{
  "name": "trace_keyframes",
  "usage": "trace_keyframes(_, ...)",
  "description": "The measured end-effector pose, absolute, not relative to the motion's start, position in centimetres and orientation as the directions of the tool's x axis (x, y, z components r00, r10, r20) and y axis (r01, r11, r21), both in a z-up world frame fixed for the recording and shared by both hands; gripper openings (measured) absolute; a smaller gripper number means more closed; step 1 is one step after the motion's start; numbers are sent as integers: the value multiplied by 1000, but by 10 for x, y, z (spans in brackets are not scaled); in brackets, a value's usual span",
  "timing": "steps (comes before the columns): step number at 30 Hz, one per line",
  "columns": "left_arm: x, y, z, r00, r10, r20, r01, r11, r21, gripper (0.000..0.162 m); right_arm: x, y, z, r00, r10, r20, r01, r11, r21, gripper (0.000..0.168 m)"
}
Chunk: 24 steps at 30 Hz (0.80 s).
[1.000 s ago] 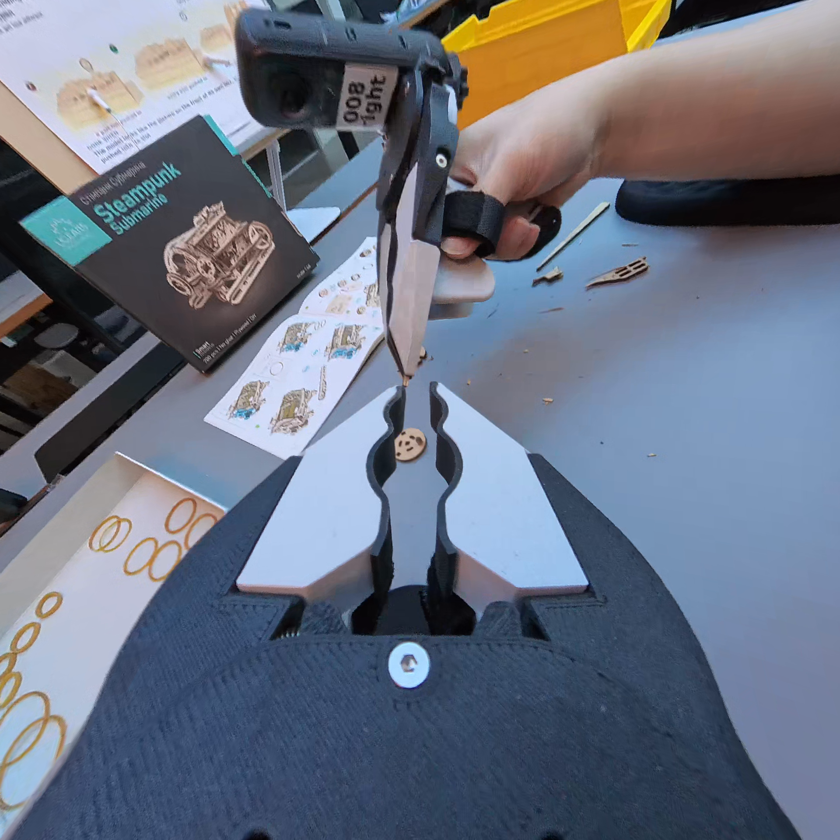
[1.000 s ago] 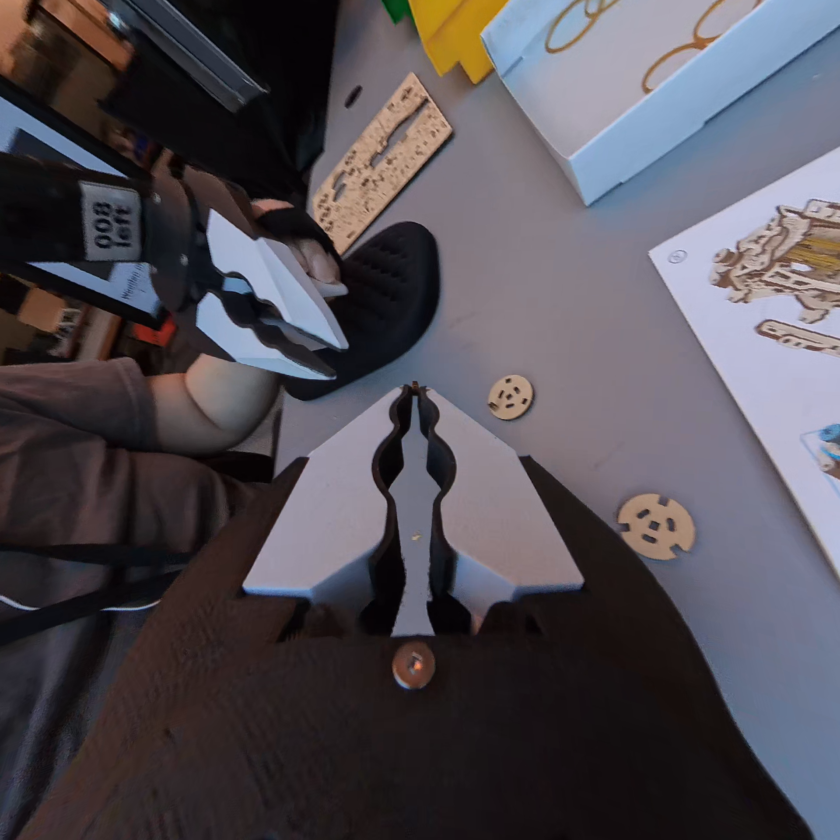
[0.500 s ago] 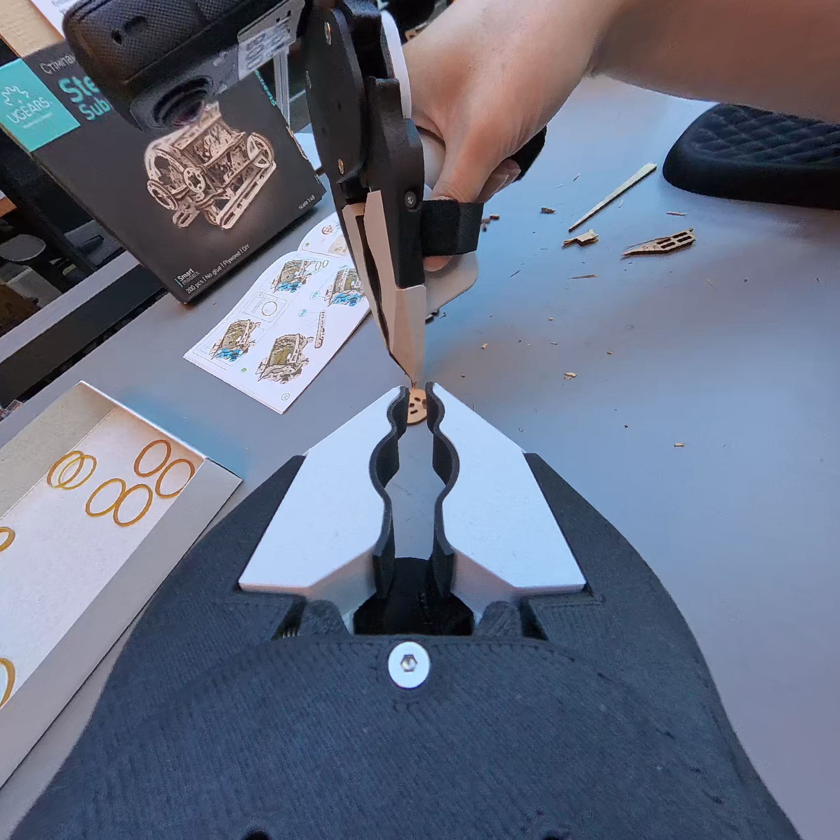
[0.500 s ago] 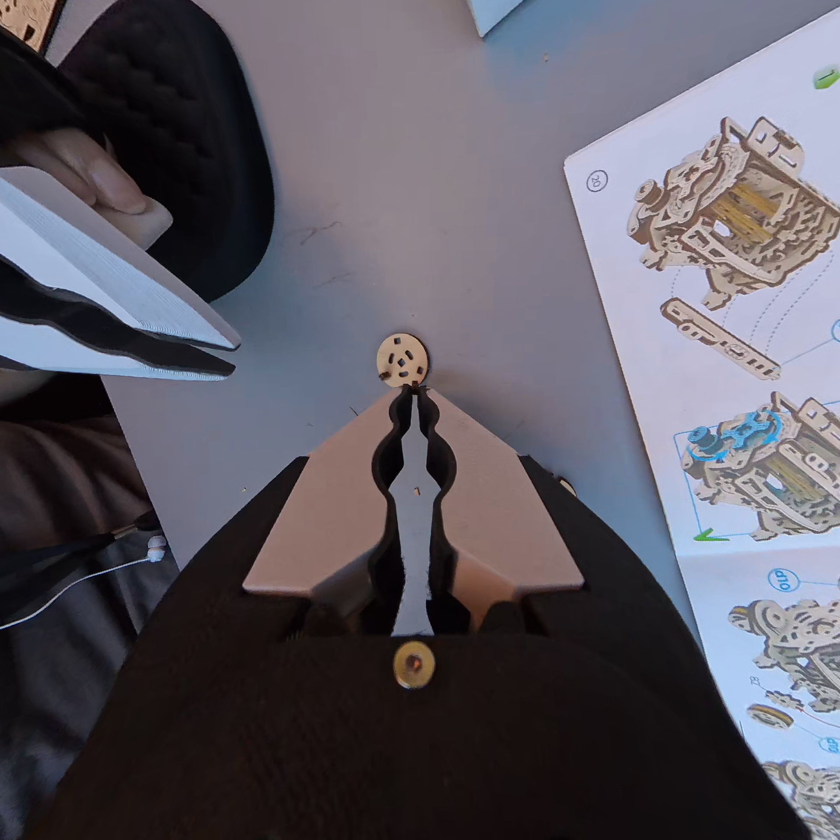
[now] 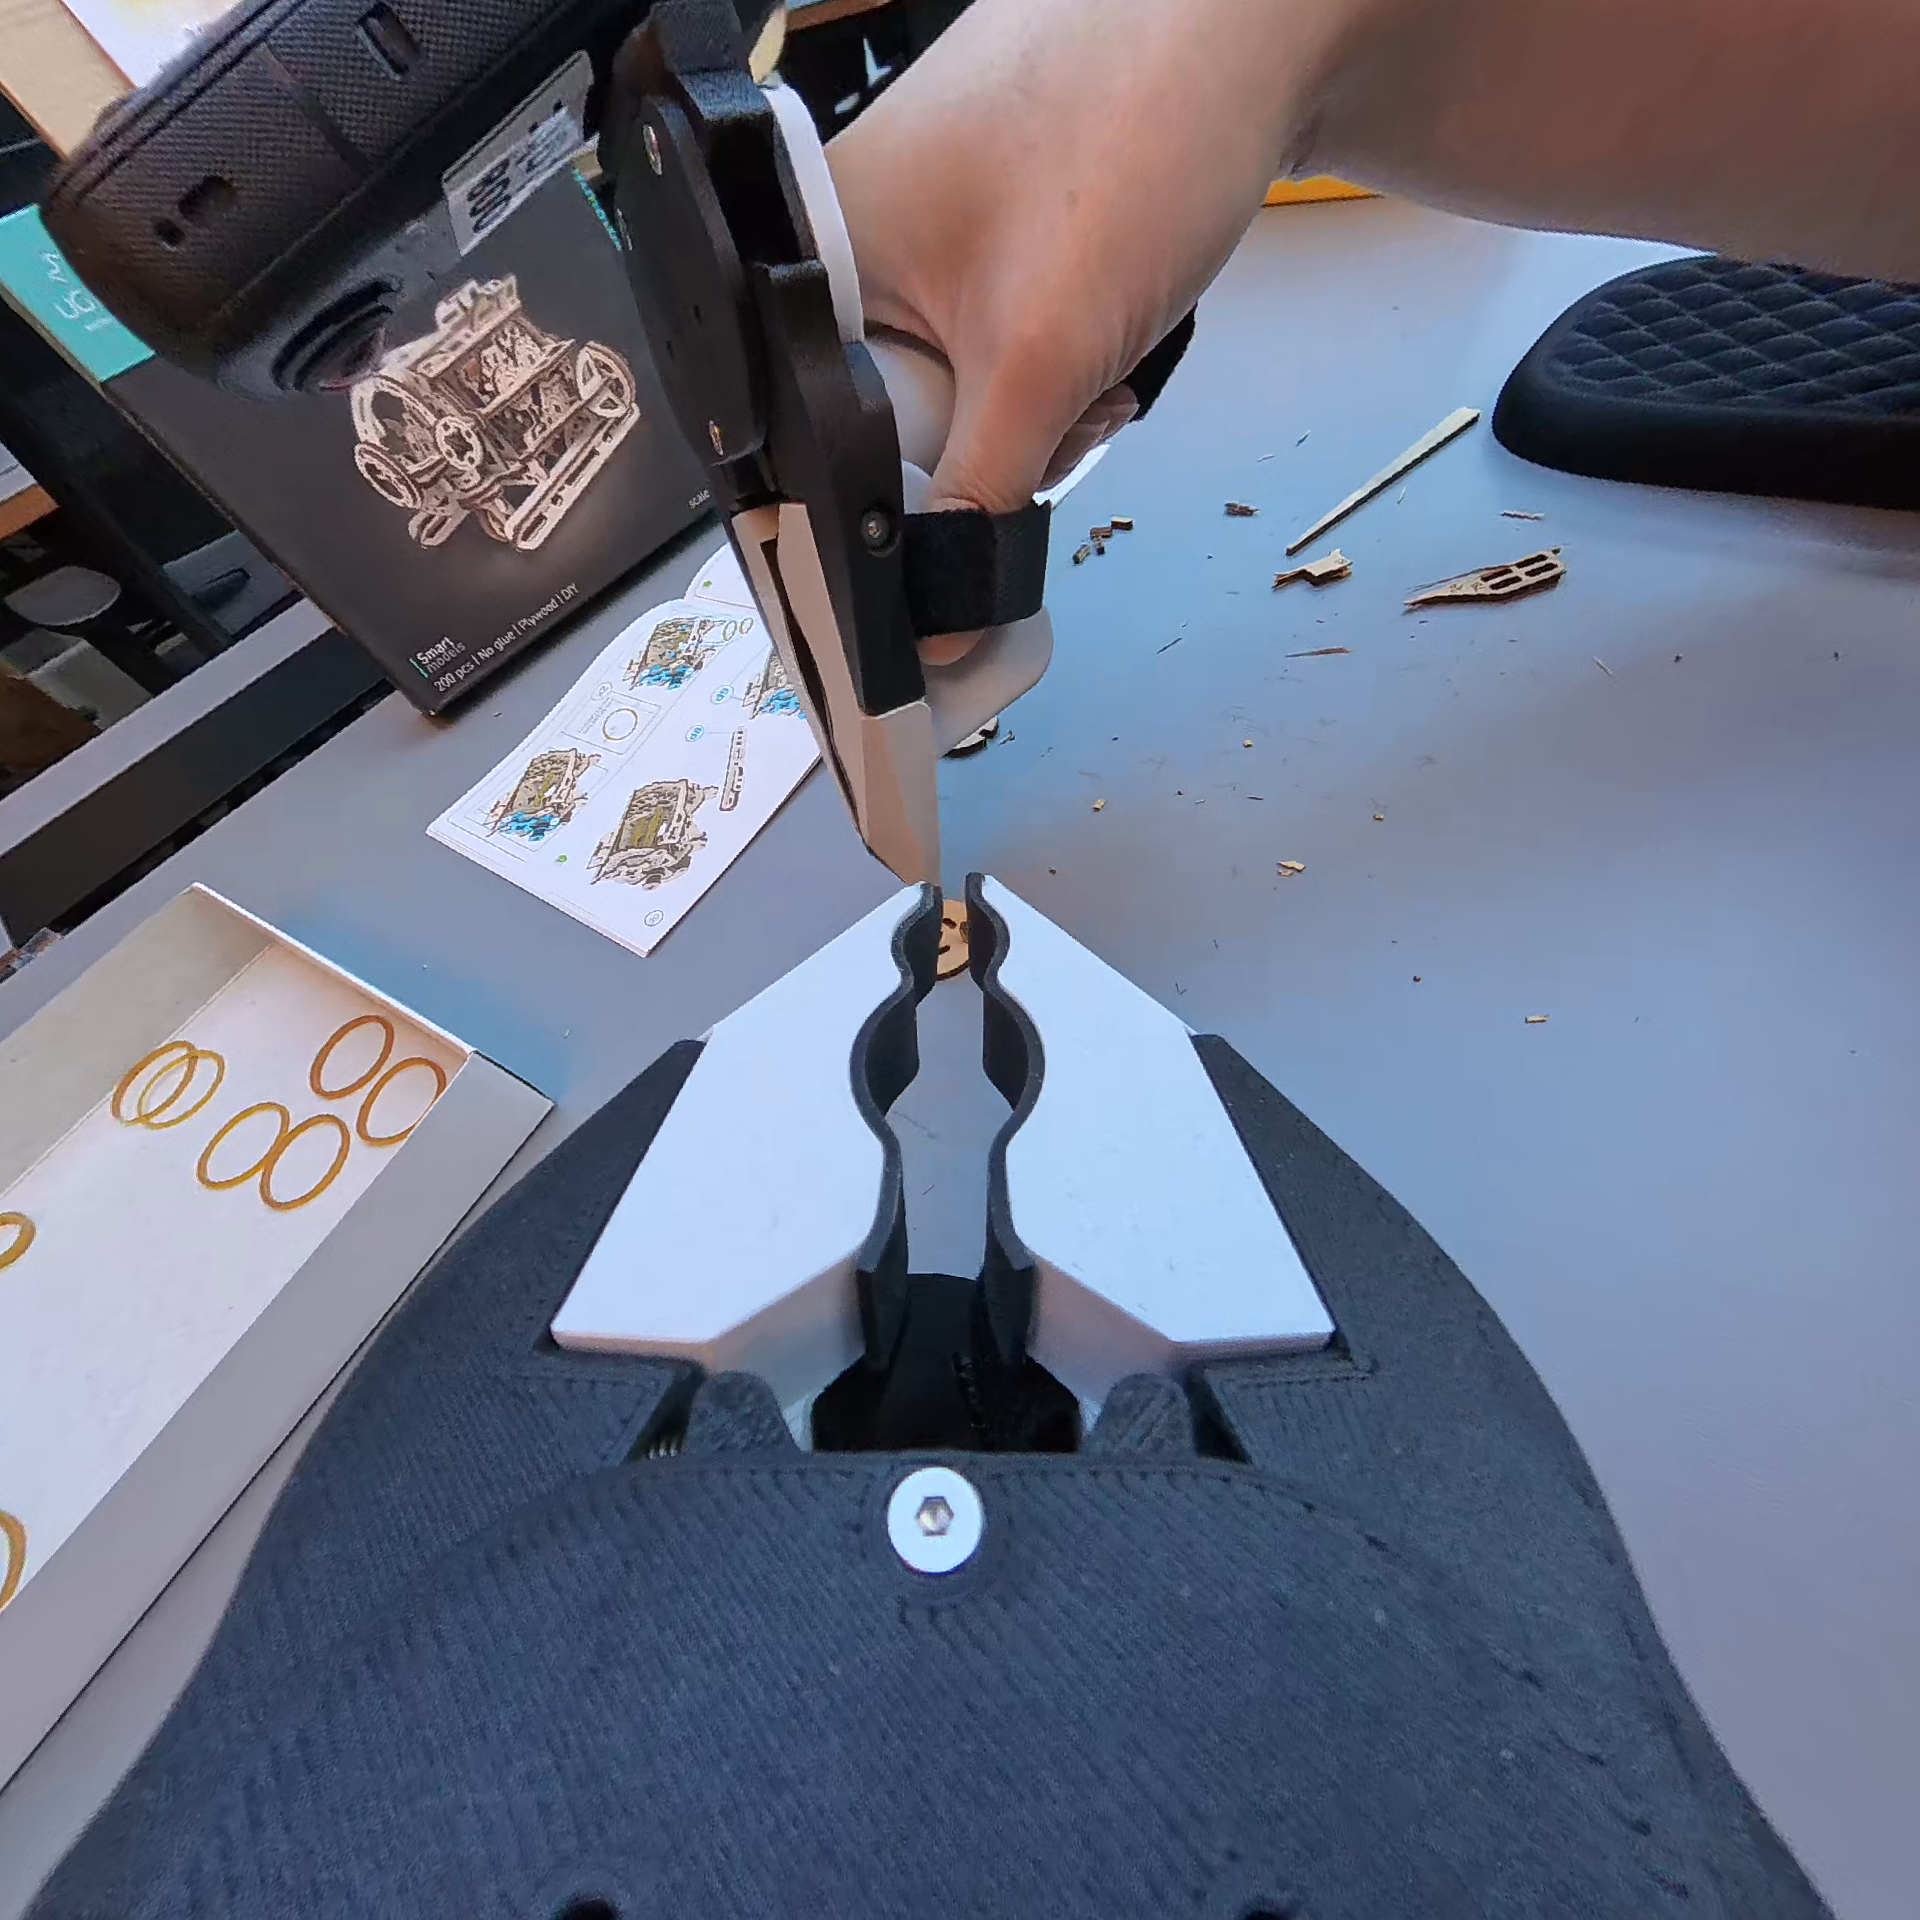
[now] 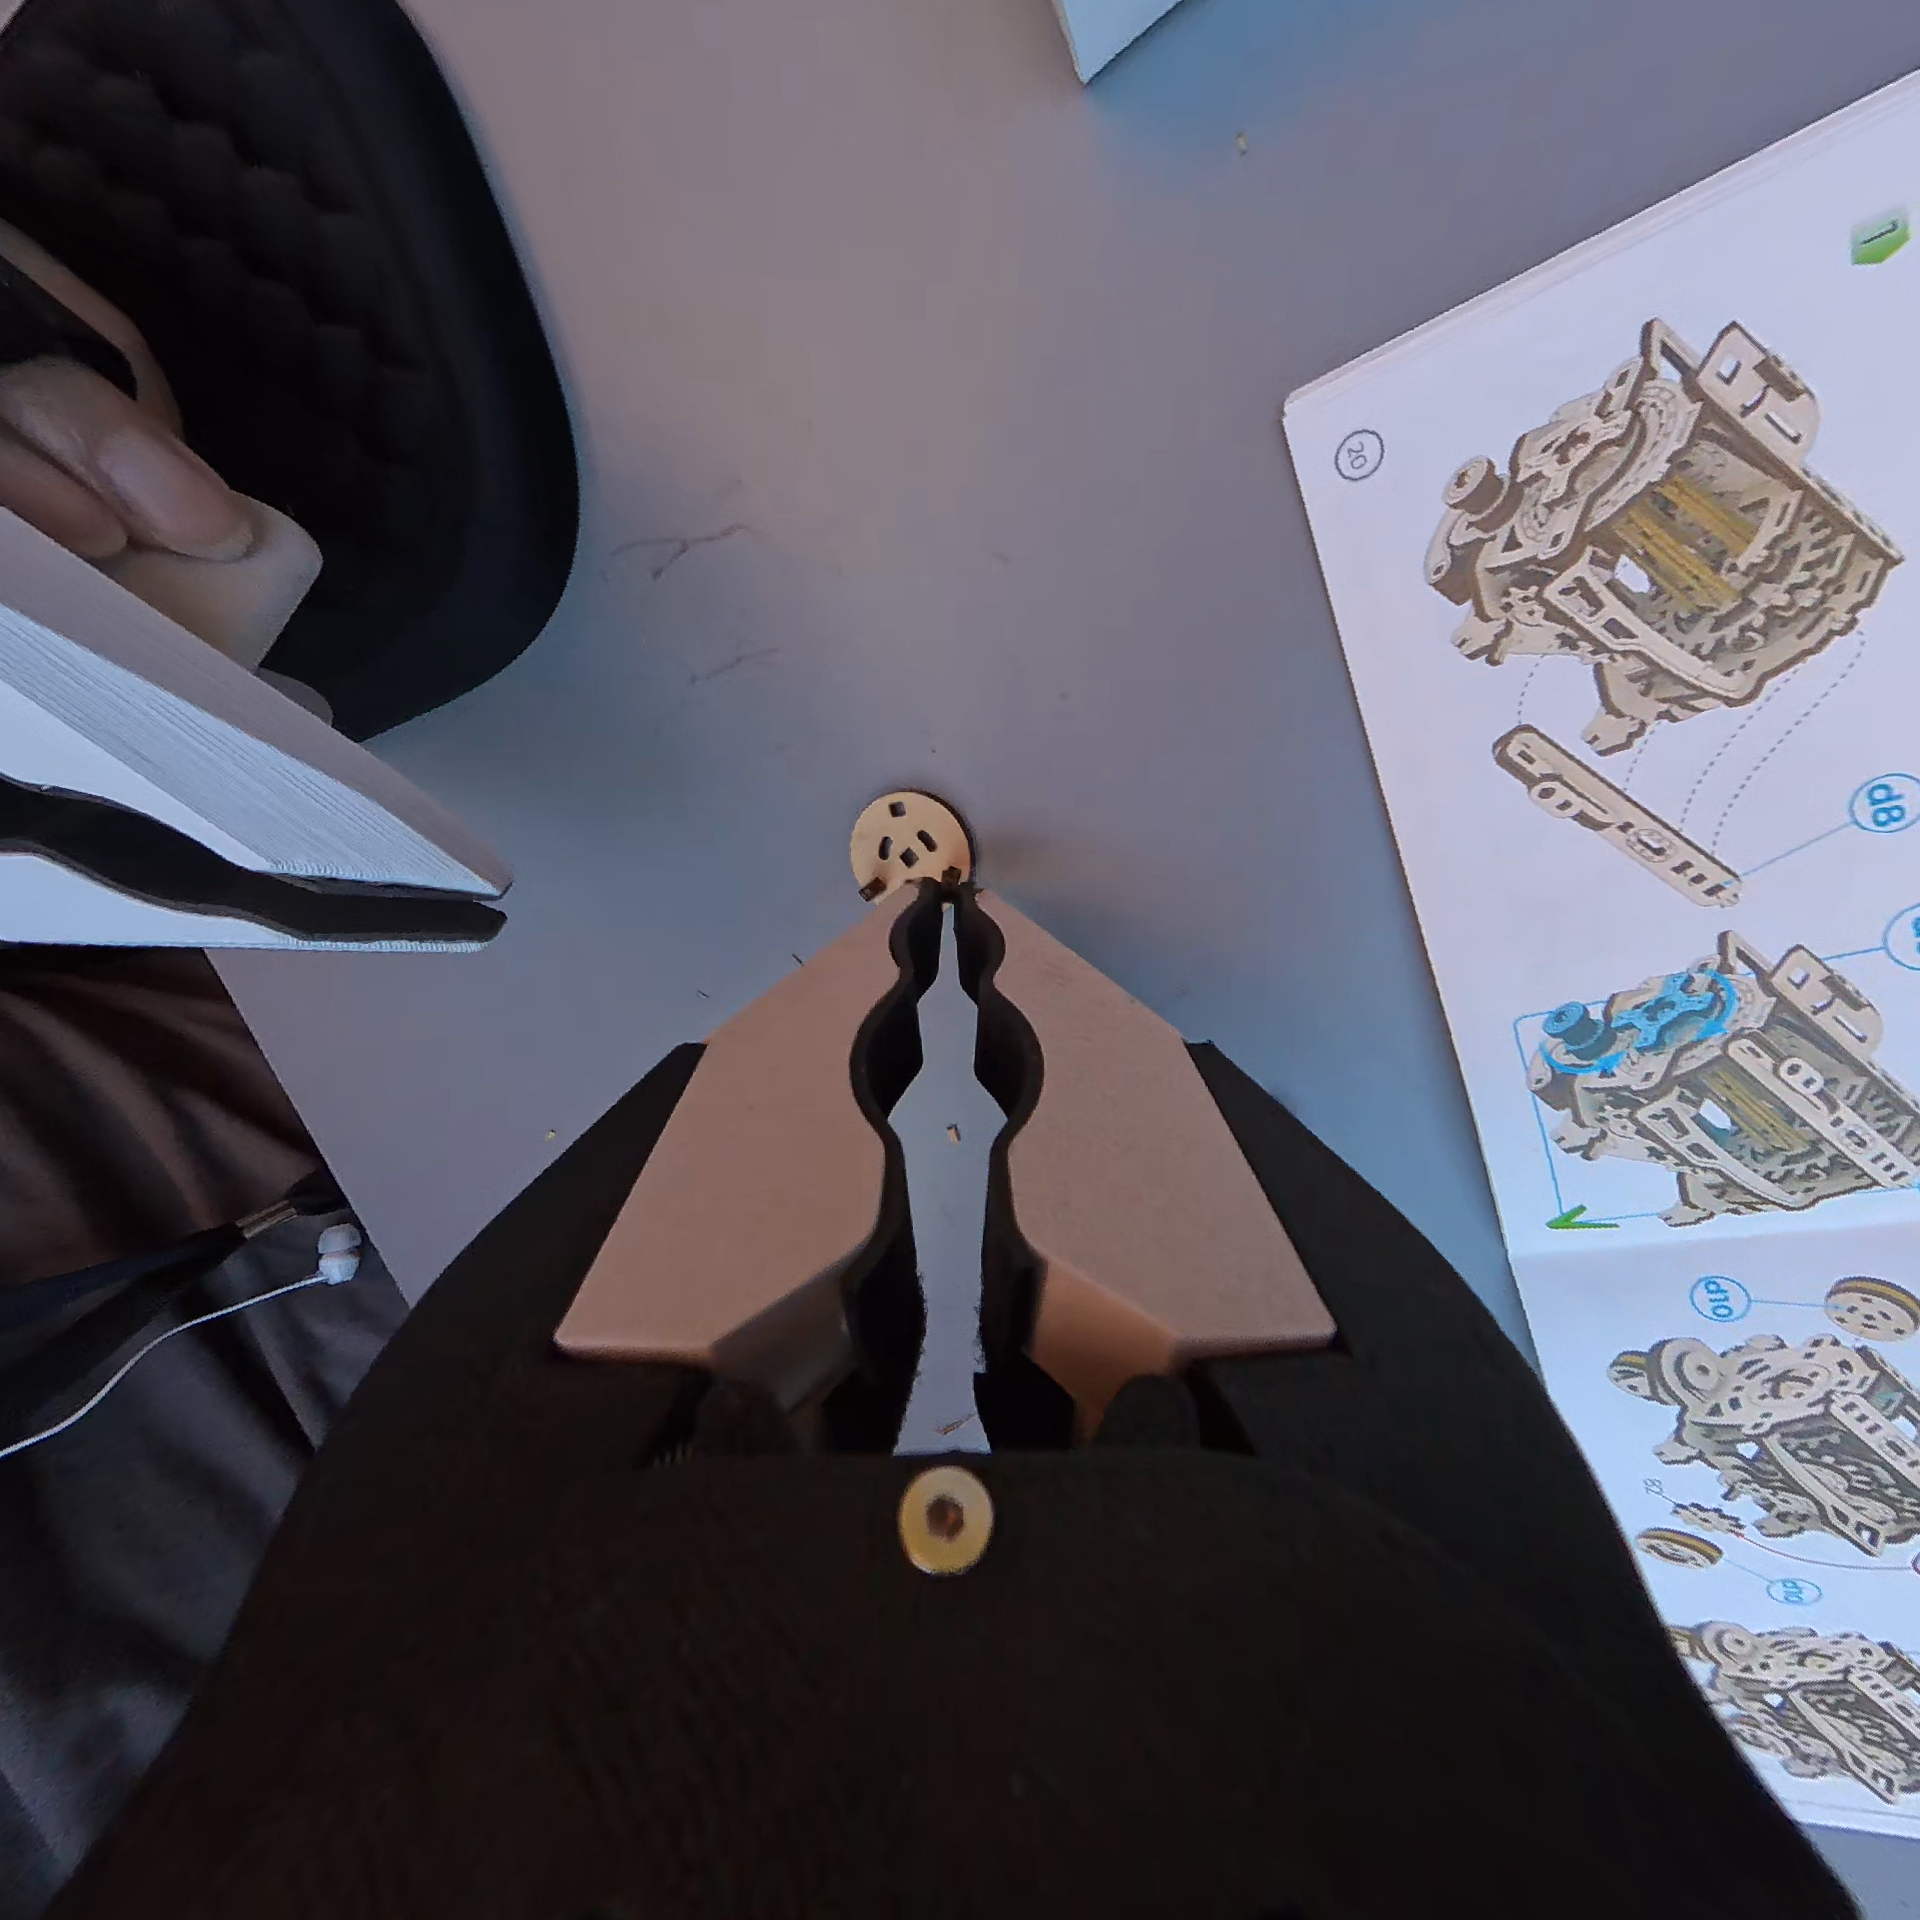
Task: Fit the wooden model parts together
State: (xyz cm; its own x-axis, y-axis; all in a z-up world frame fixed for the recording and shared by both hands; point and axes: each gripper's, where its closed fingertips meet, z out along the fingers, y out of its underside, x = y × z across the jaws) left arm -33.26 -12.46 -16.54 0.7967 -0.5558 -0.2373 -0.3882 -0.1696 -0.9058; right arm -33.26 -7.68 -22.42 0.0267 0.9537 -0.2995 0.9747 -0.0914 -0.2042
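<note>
Wooden disc (image 6: 910, 854) lies flat on the grey table (image 6: 935, 416) — nothing joined yet. The right gripper (image 6: 943, 896), almost closed, pinches something tiny at its near edge; the left gripper (image 5: 948, 896), slightly open, holds nothing.

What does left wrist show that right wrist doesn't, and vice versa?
Left wrist only: the black kit box, the white tray with gold rings, wood scraps and a thin wooden stick.

Right wrist only: a small dark piece pinched at the right gripper, touching the disc's edge; a person's dark sleeve.

Both: the round wooden disc on the grey table, the instruction booklet, both grippers at the disc, and the left gripper, jaws slightly apart.
</note>
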Motion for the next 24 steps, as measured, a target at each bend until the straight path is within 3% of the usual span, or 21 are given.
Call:
trace_keyframes(1,-333,-125,-165,797,-555,-237,-387,-168,-907,3,-332,-77,-225,28,955,-295,976,-89,-197,1)
trace_keyframes(24,-333,-126,-162,800,-558,-220,-363,-158,-918,2,-333,-79,-224,-8,988,-154,996,-6,-91,1)
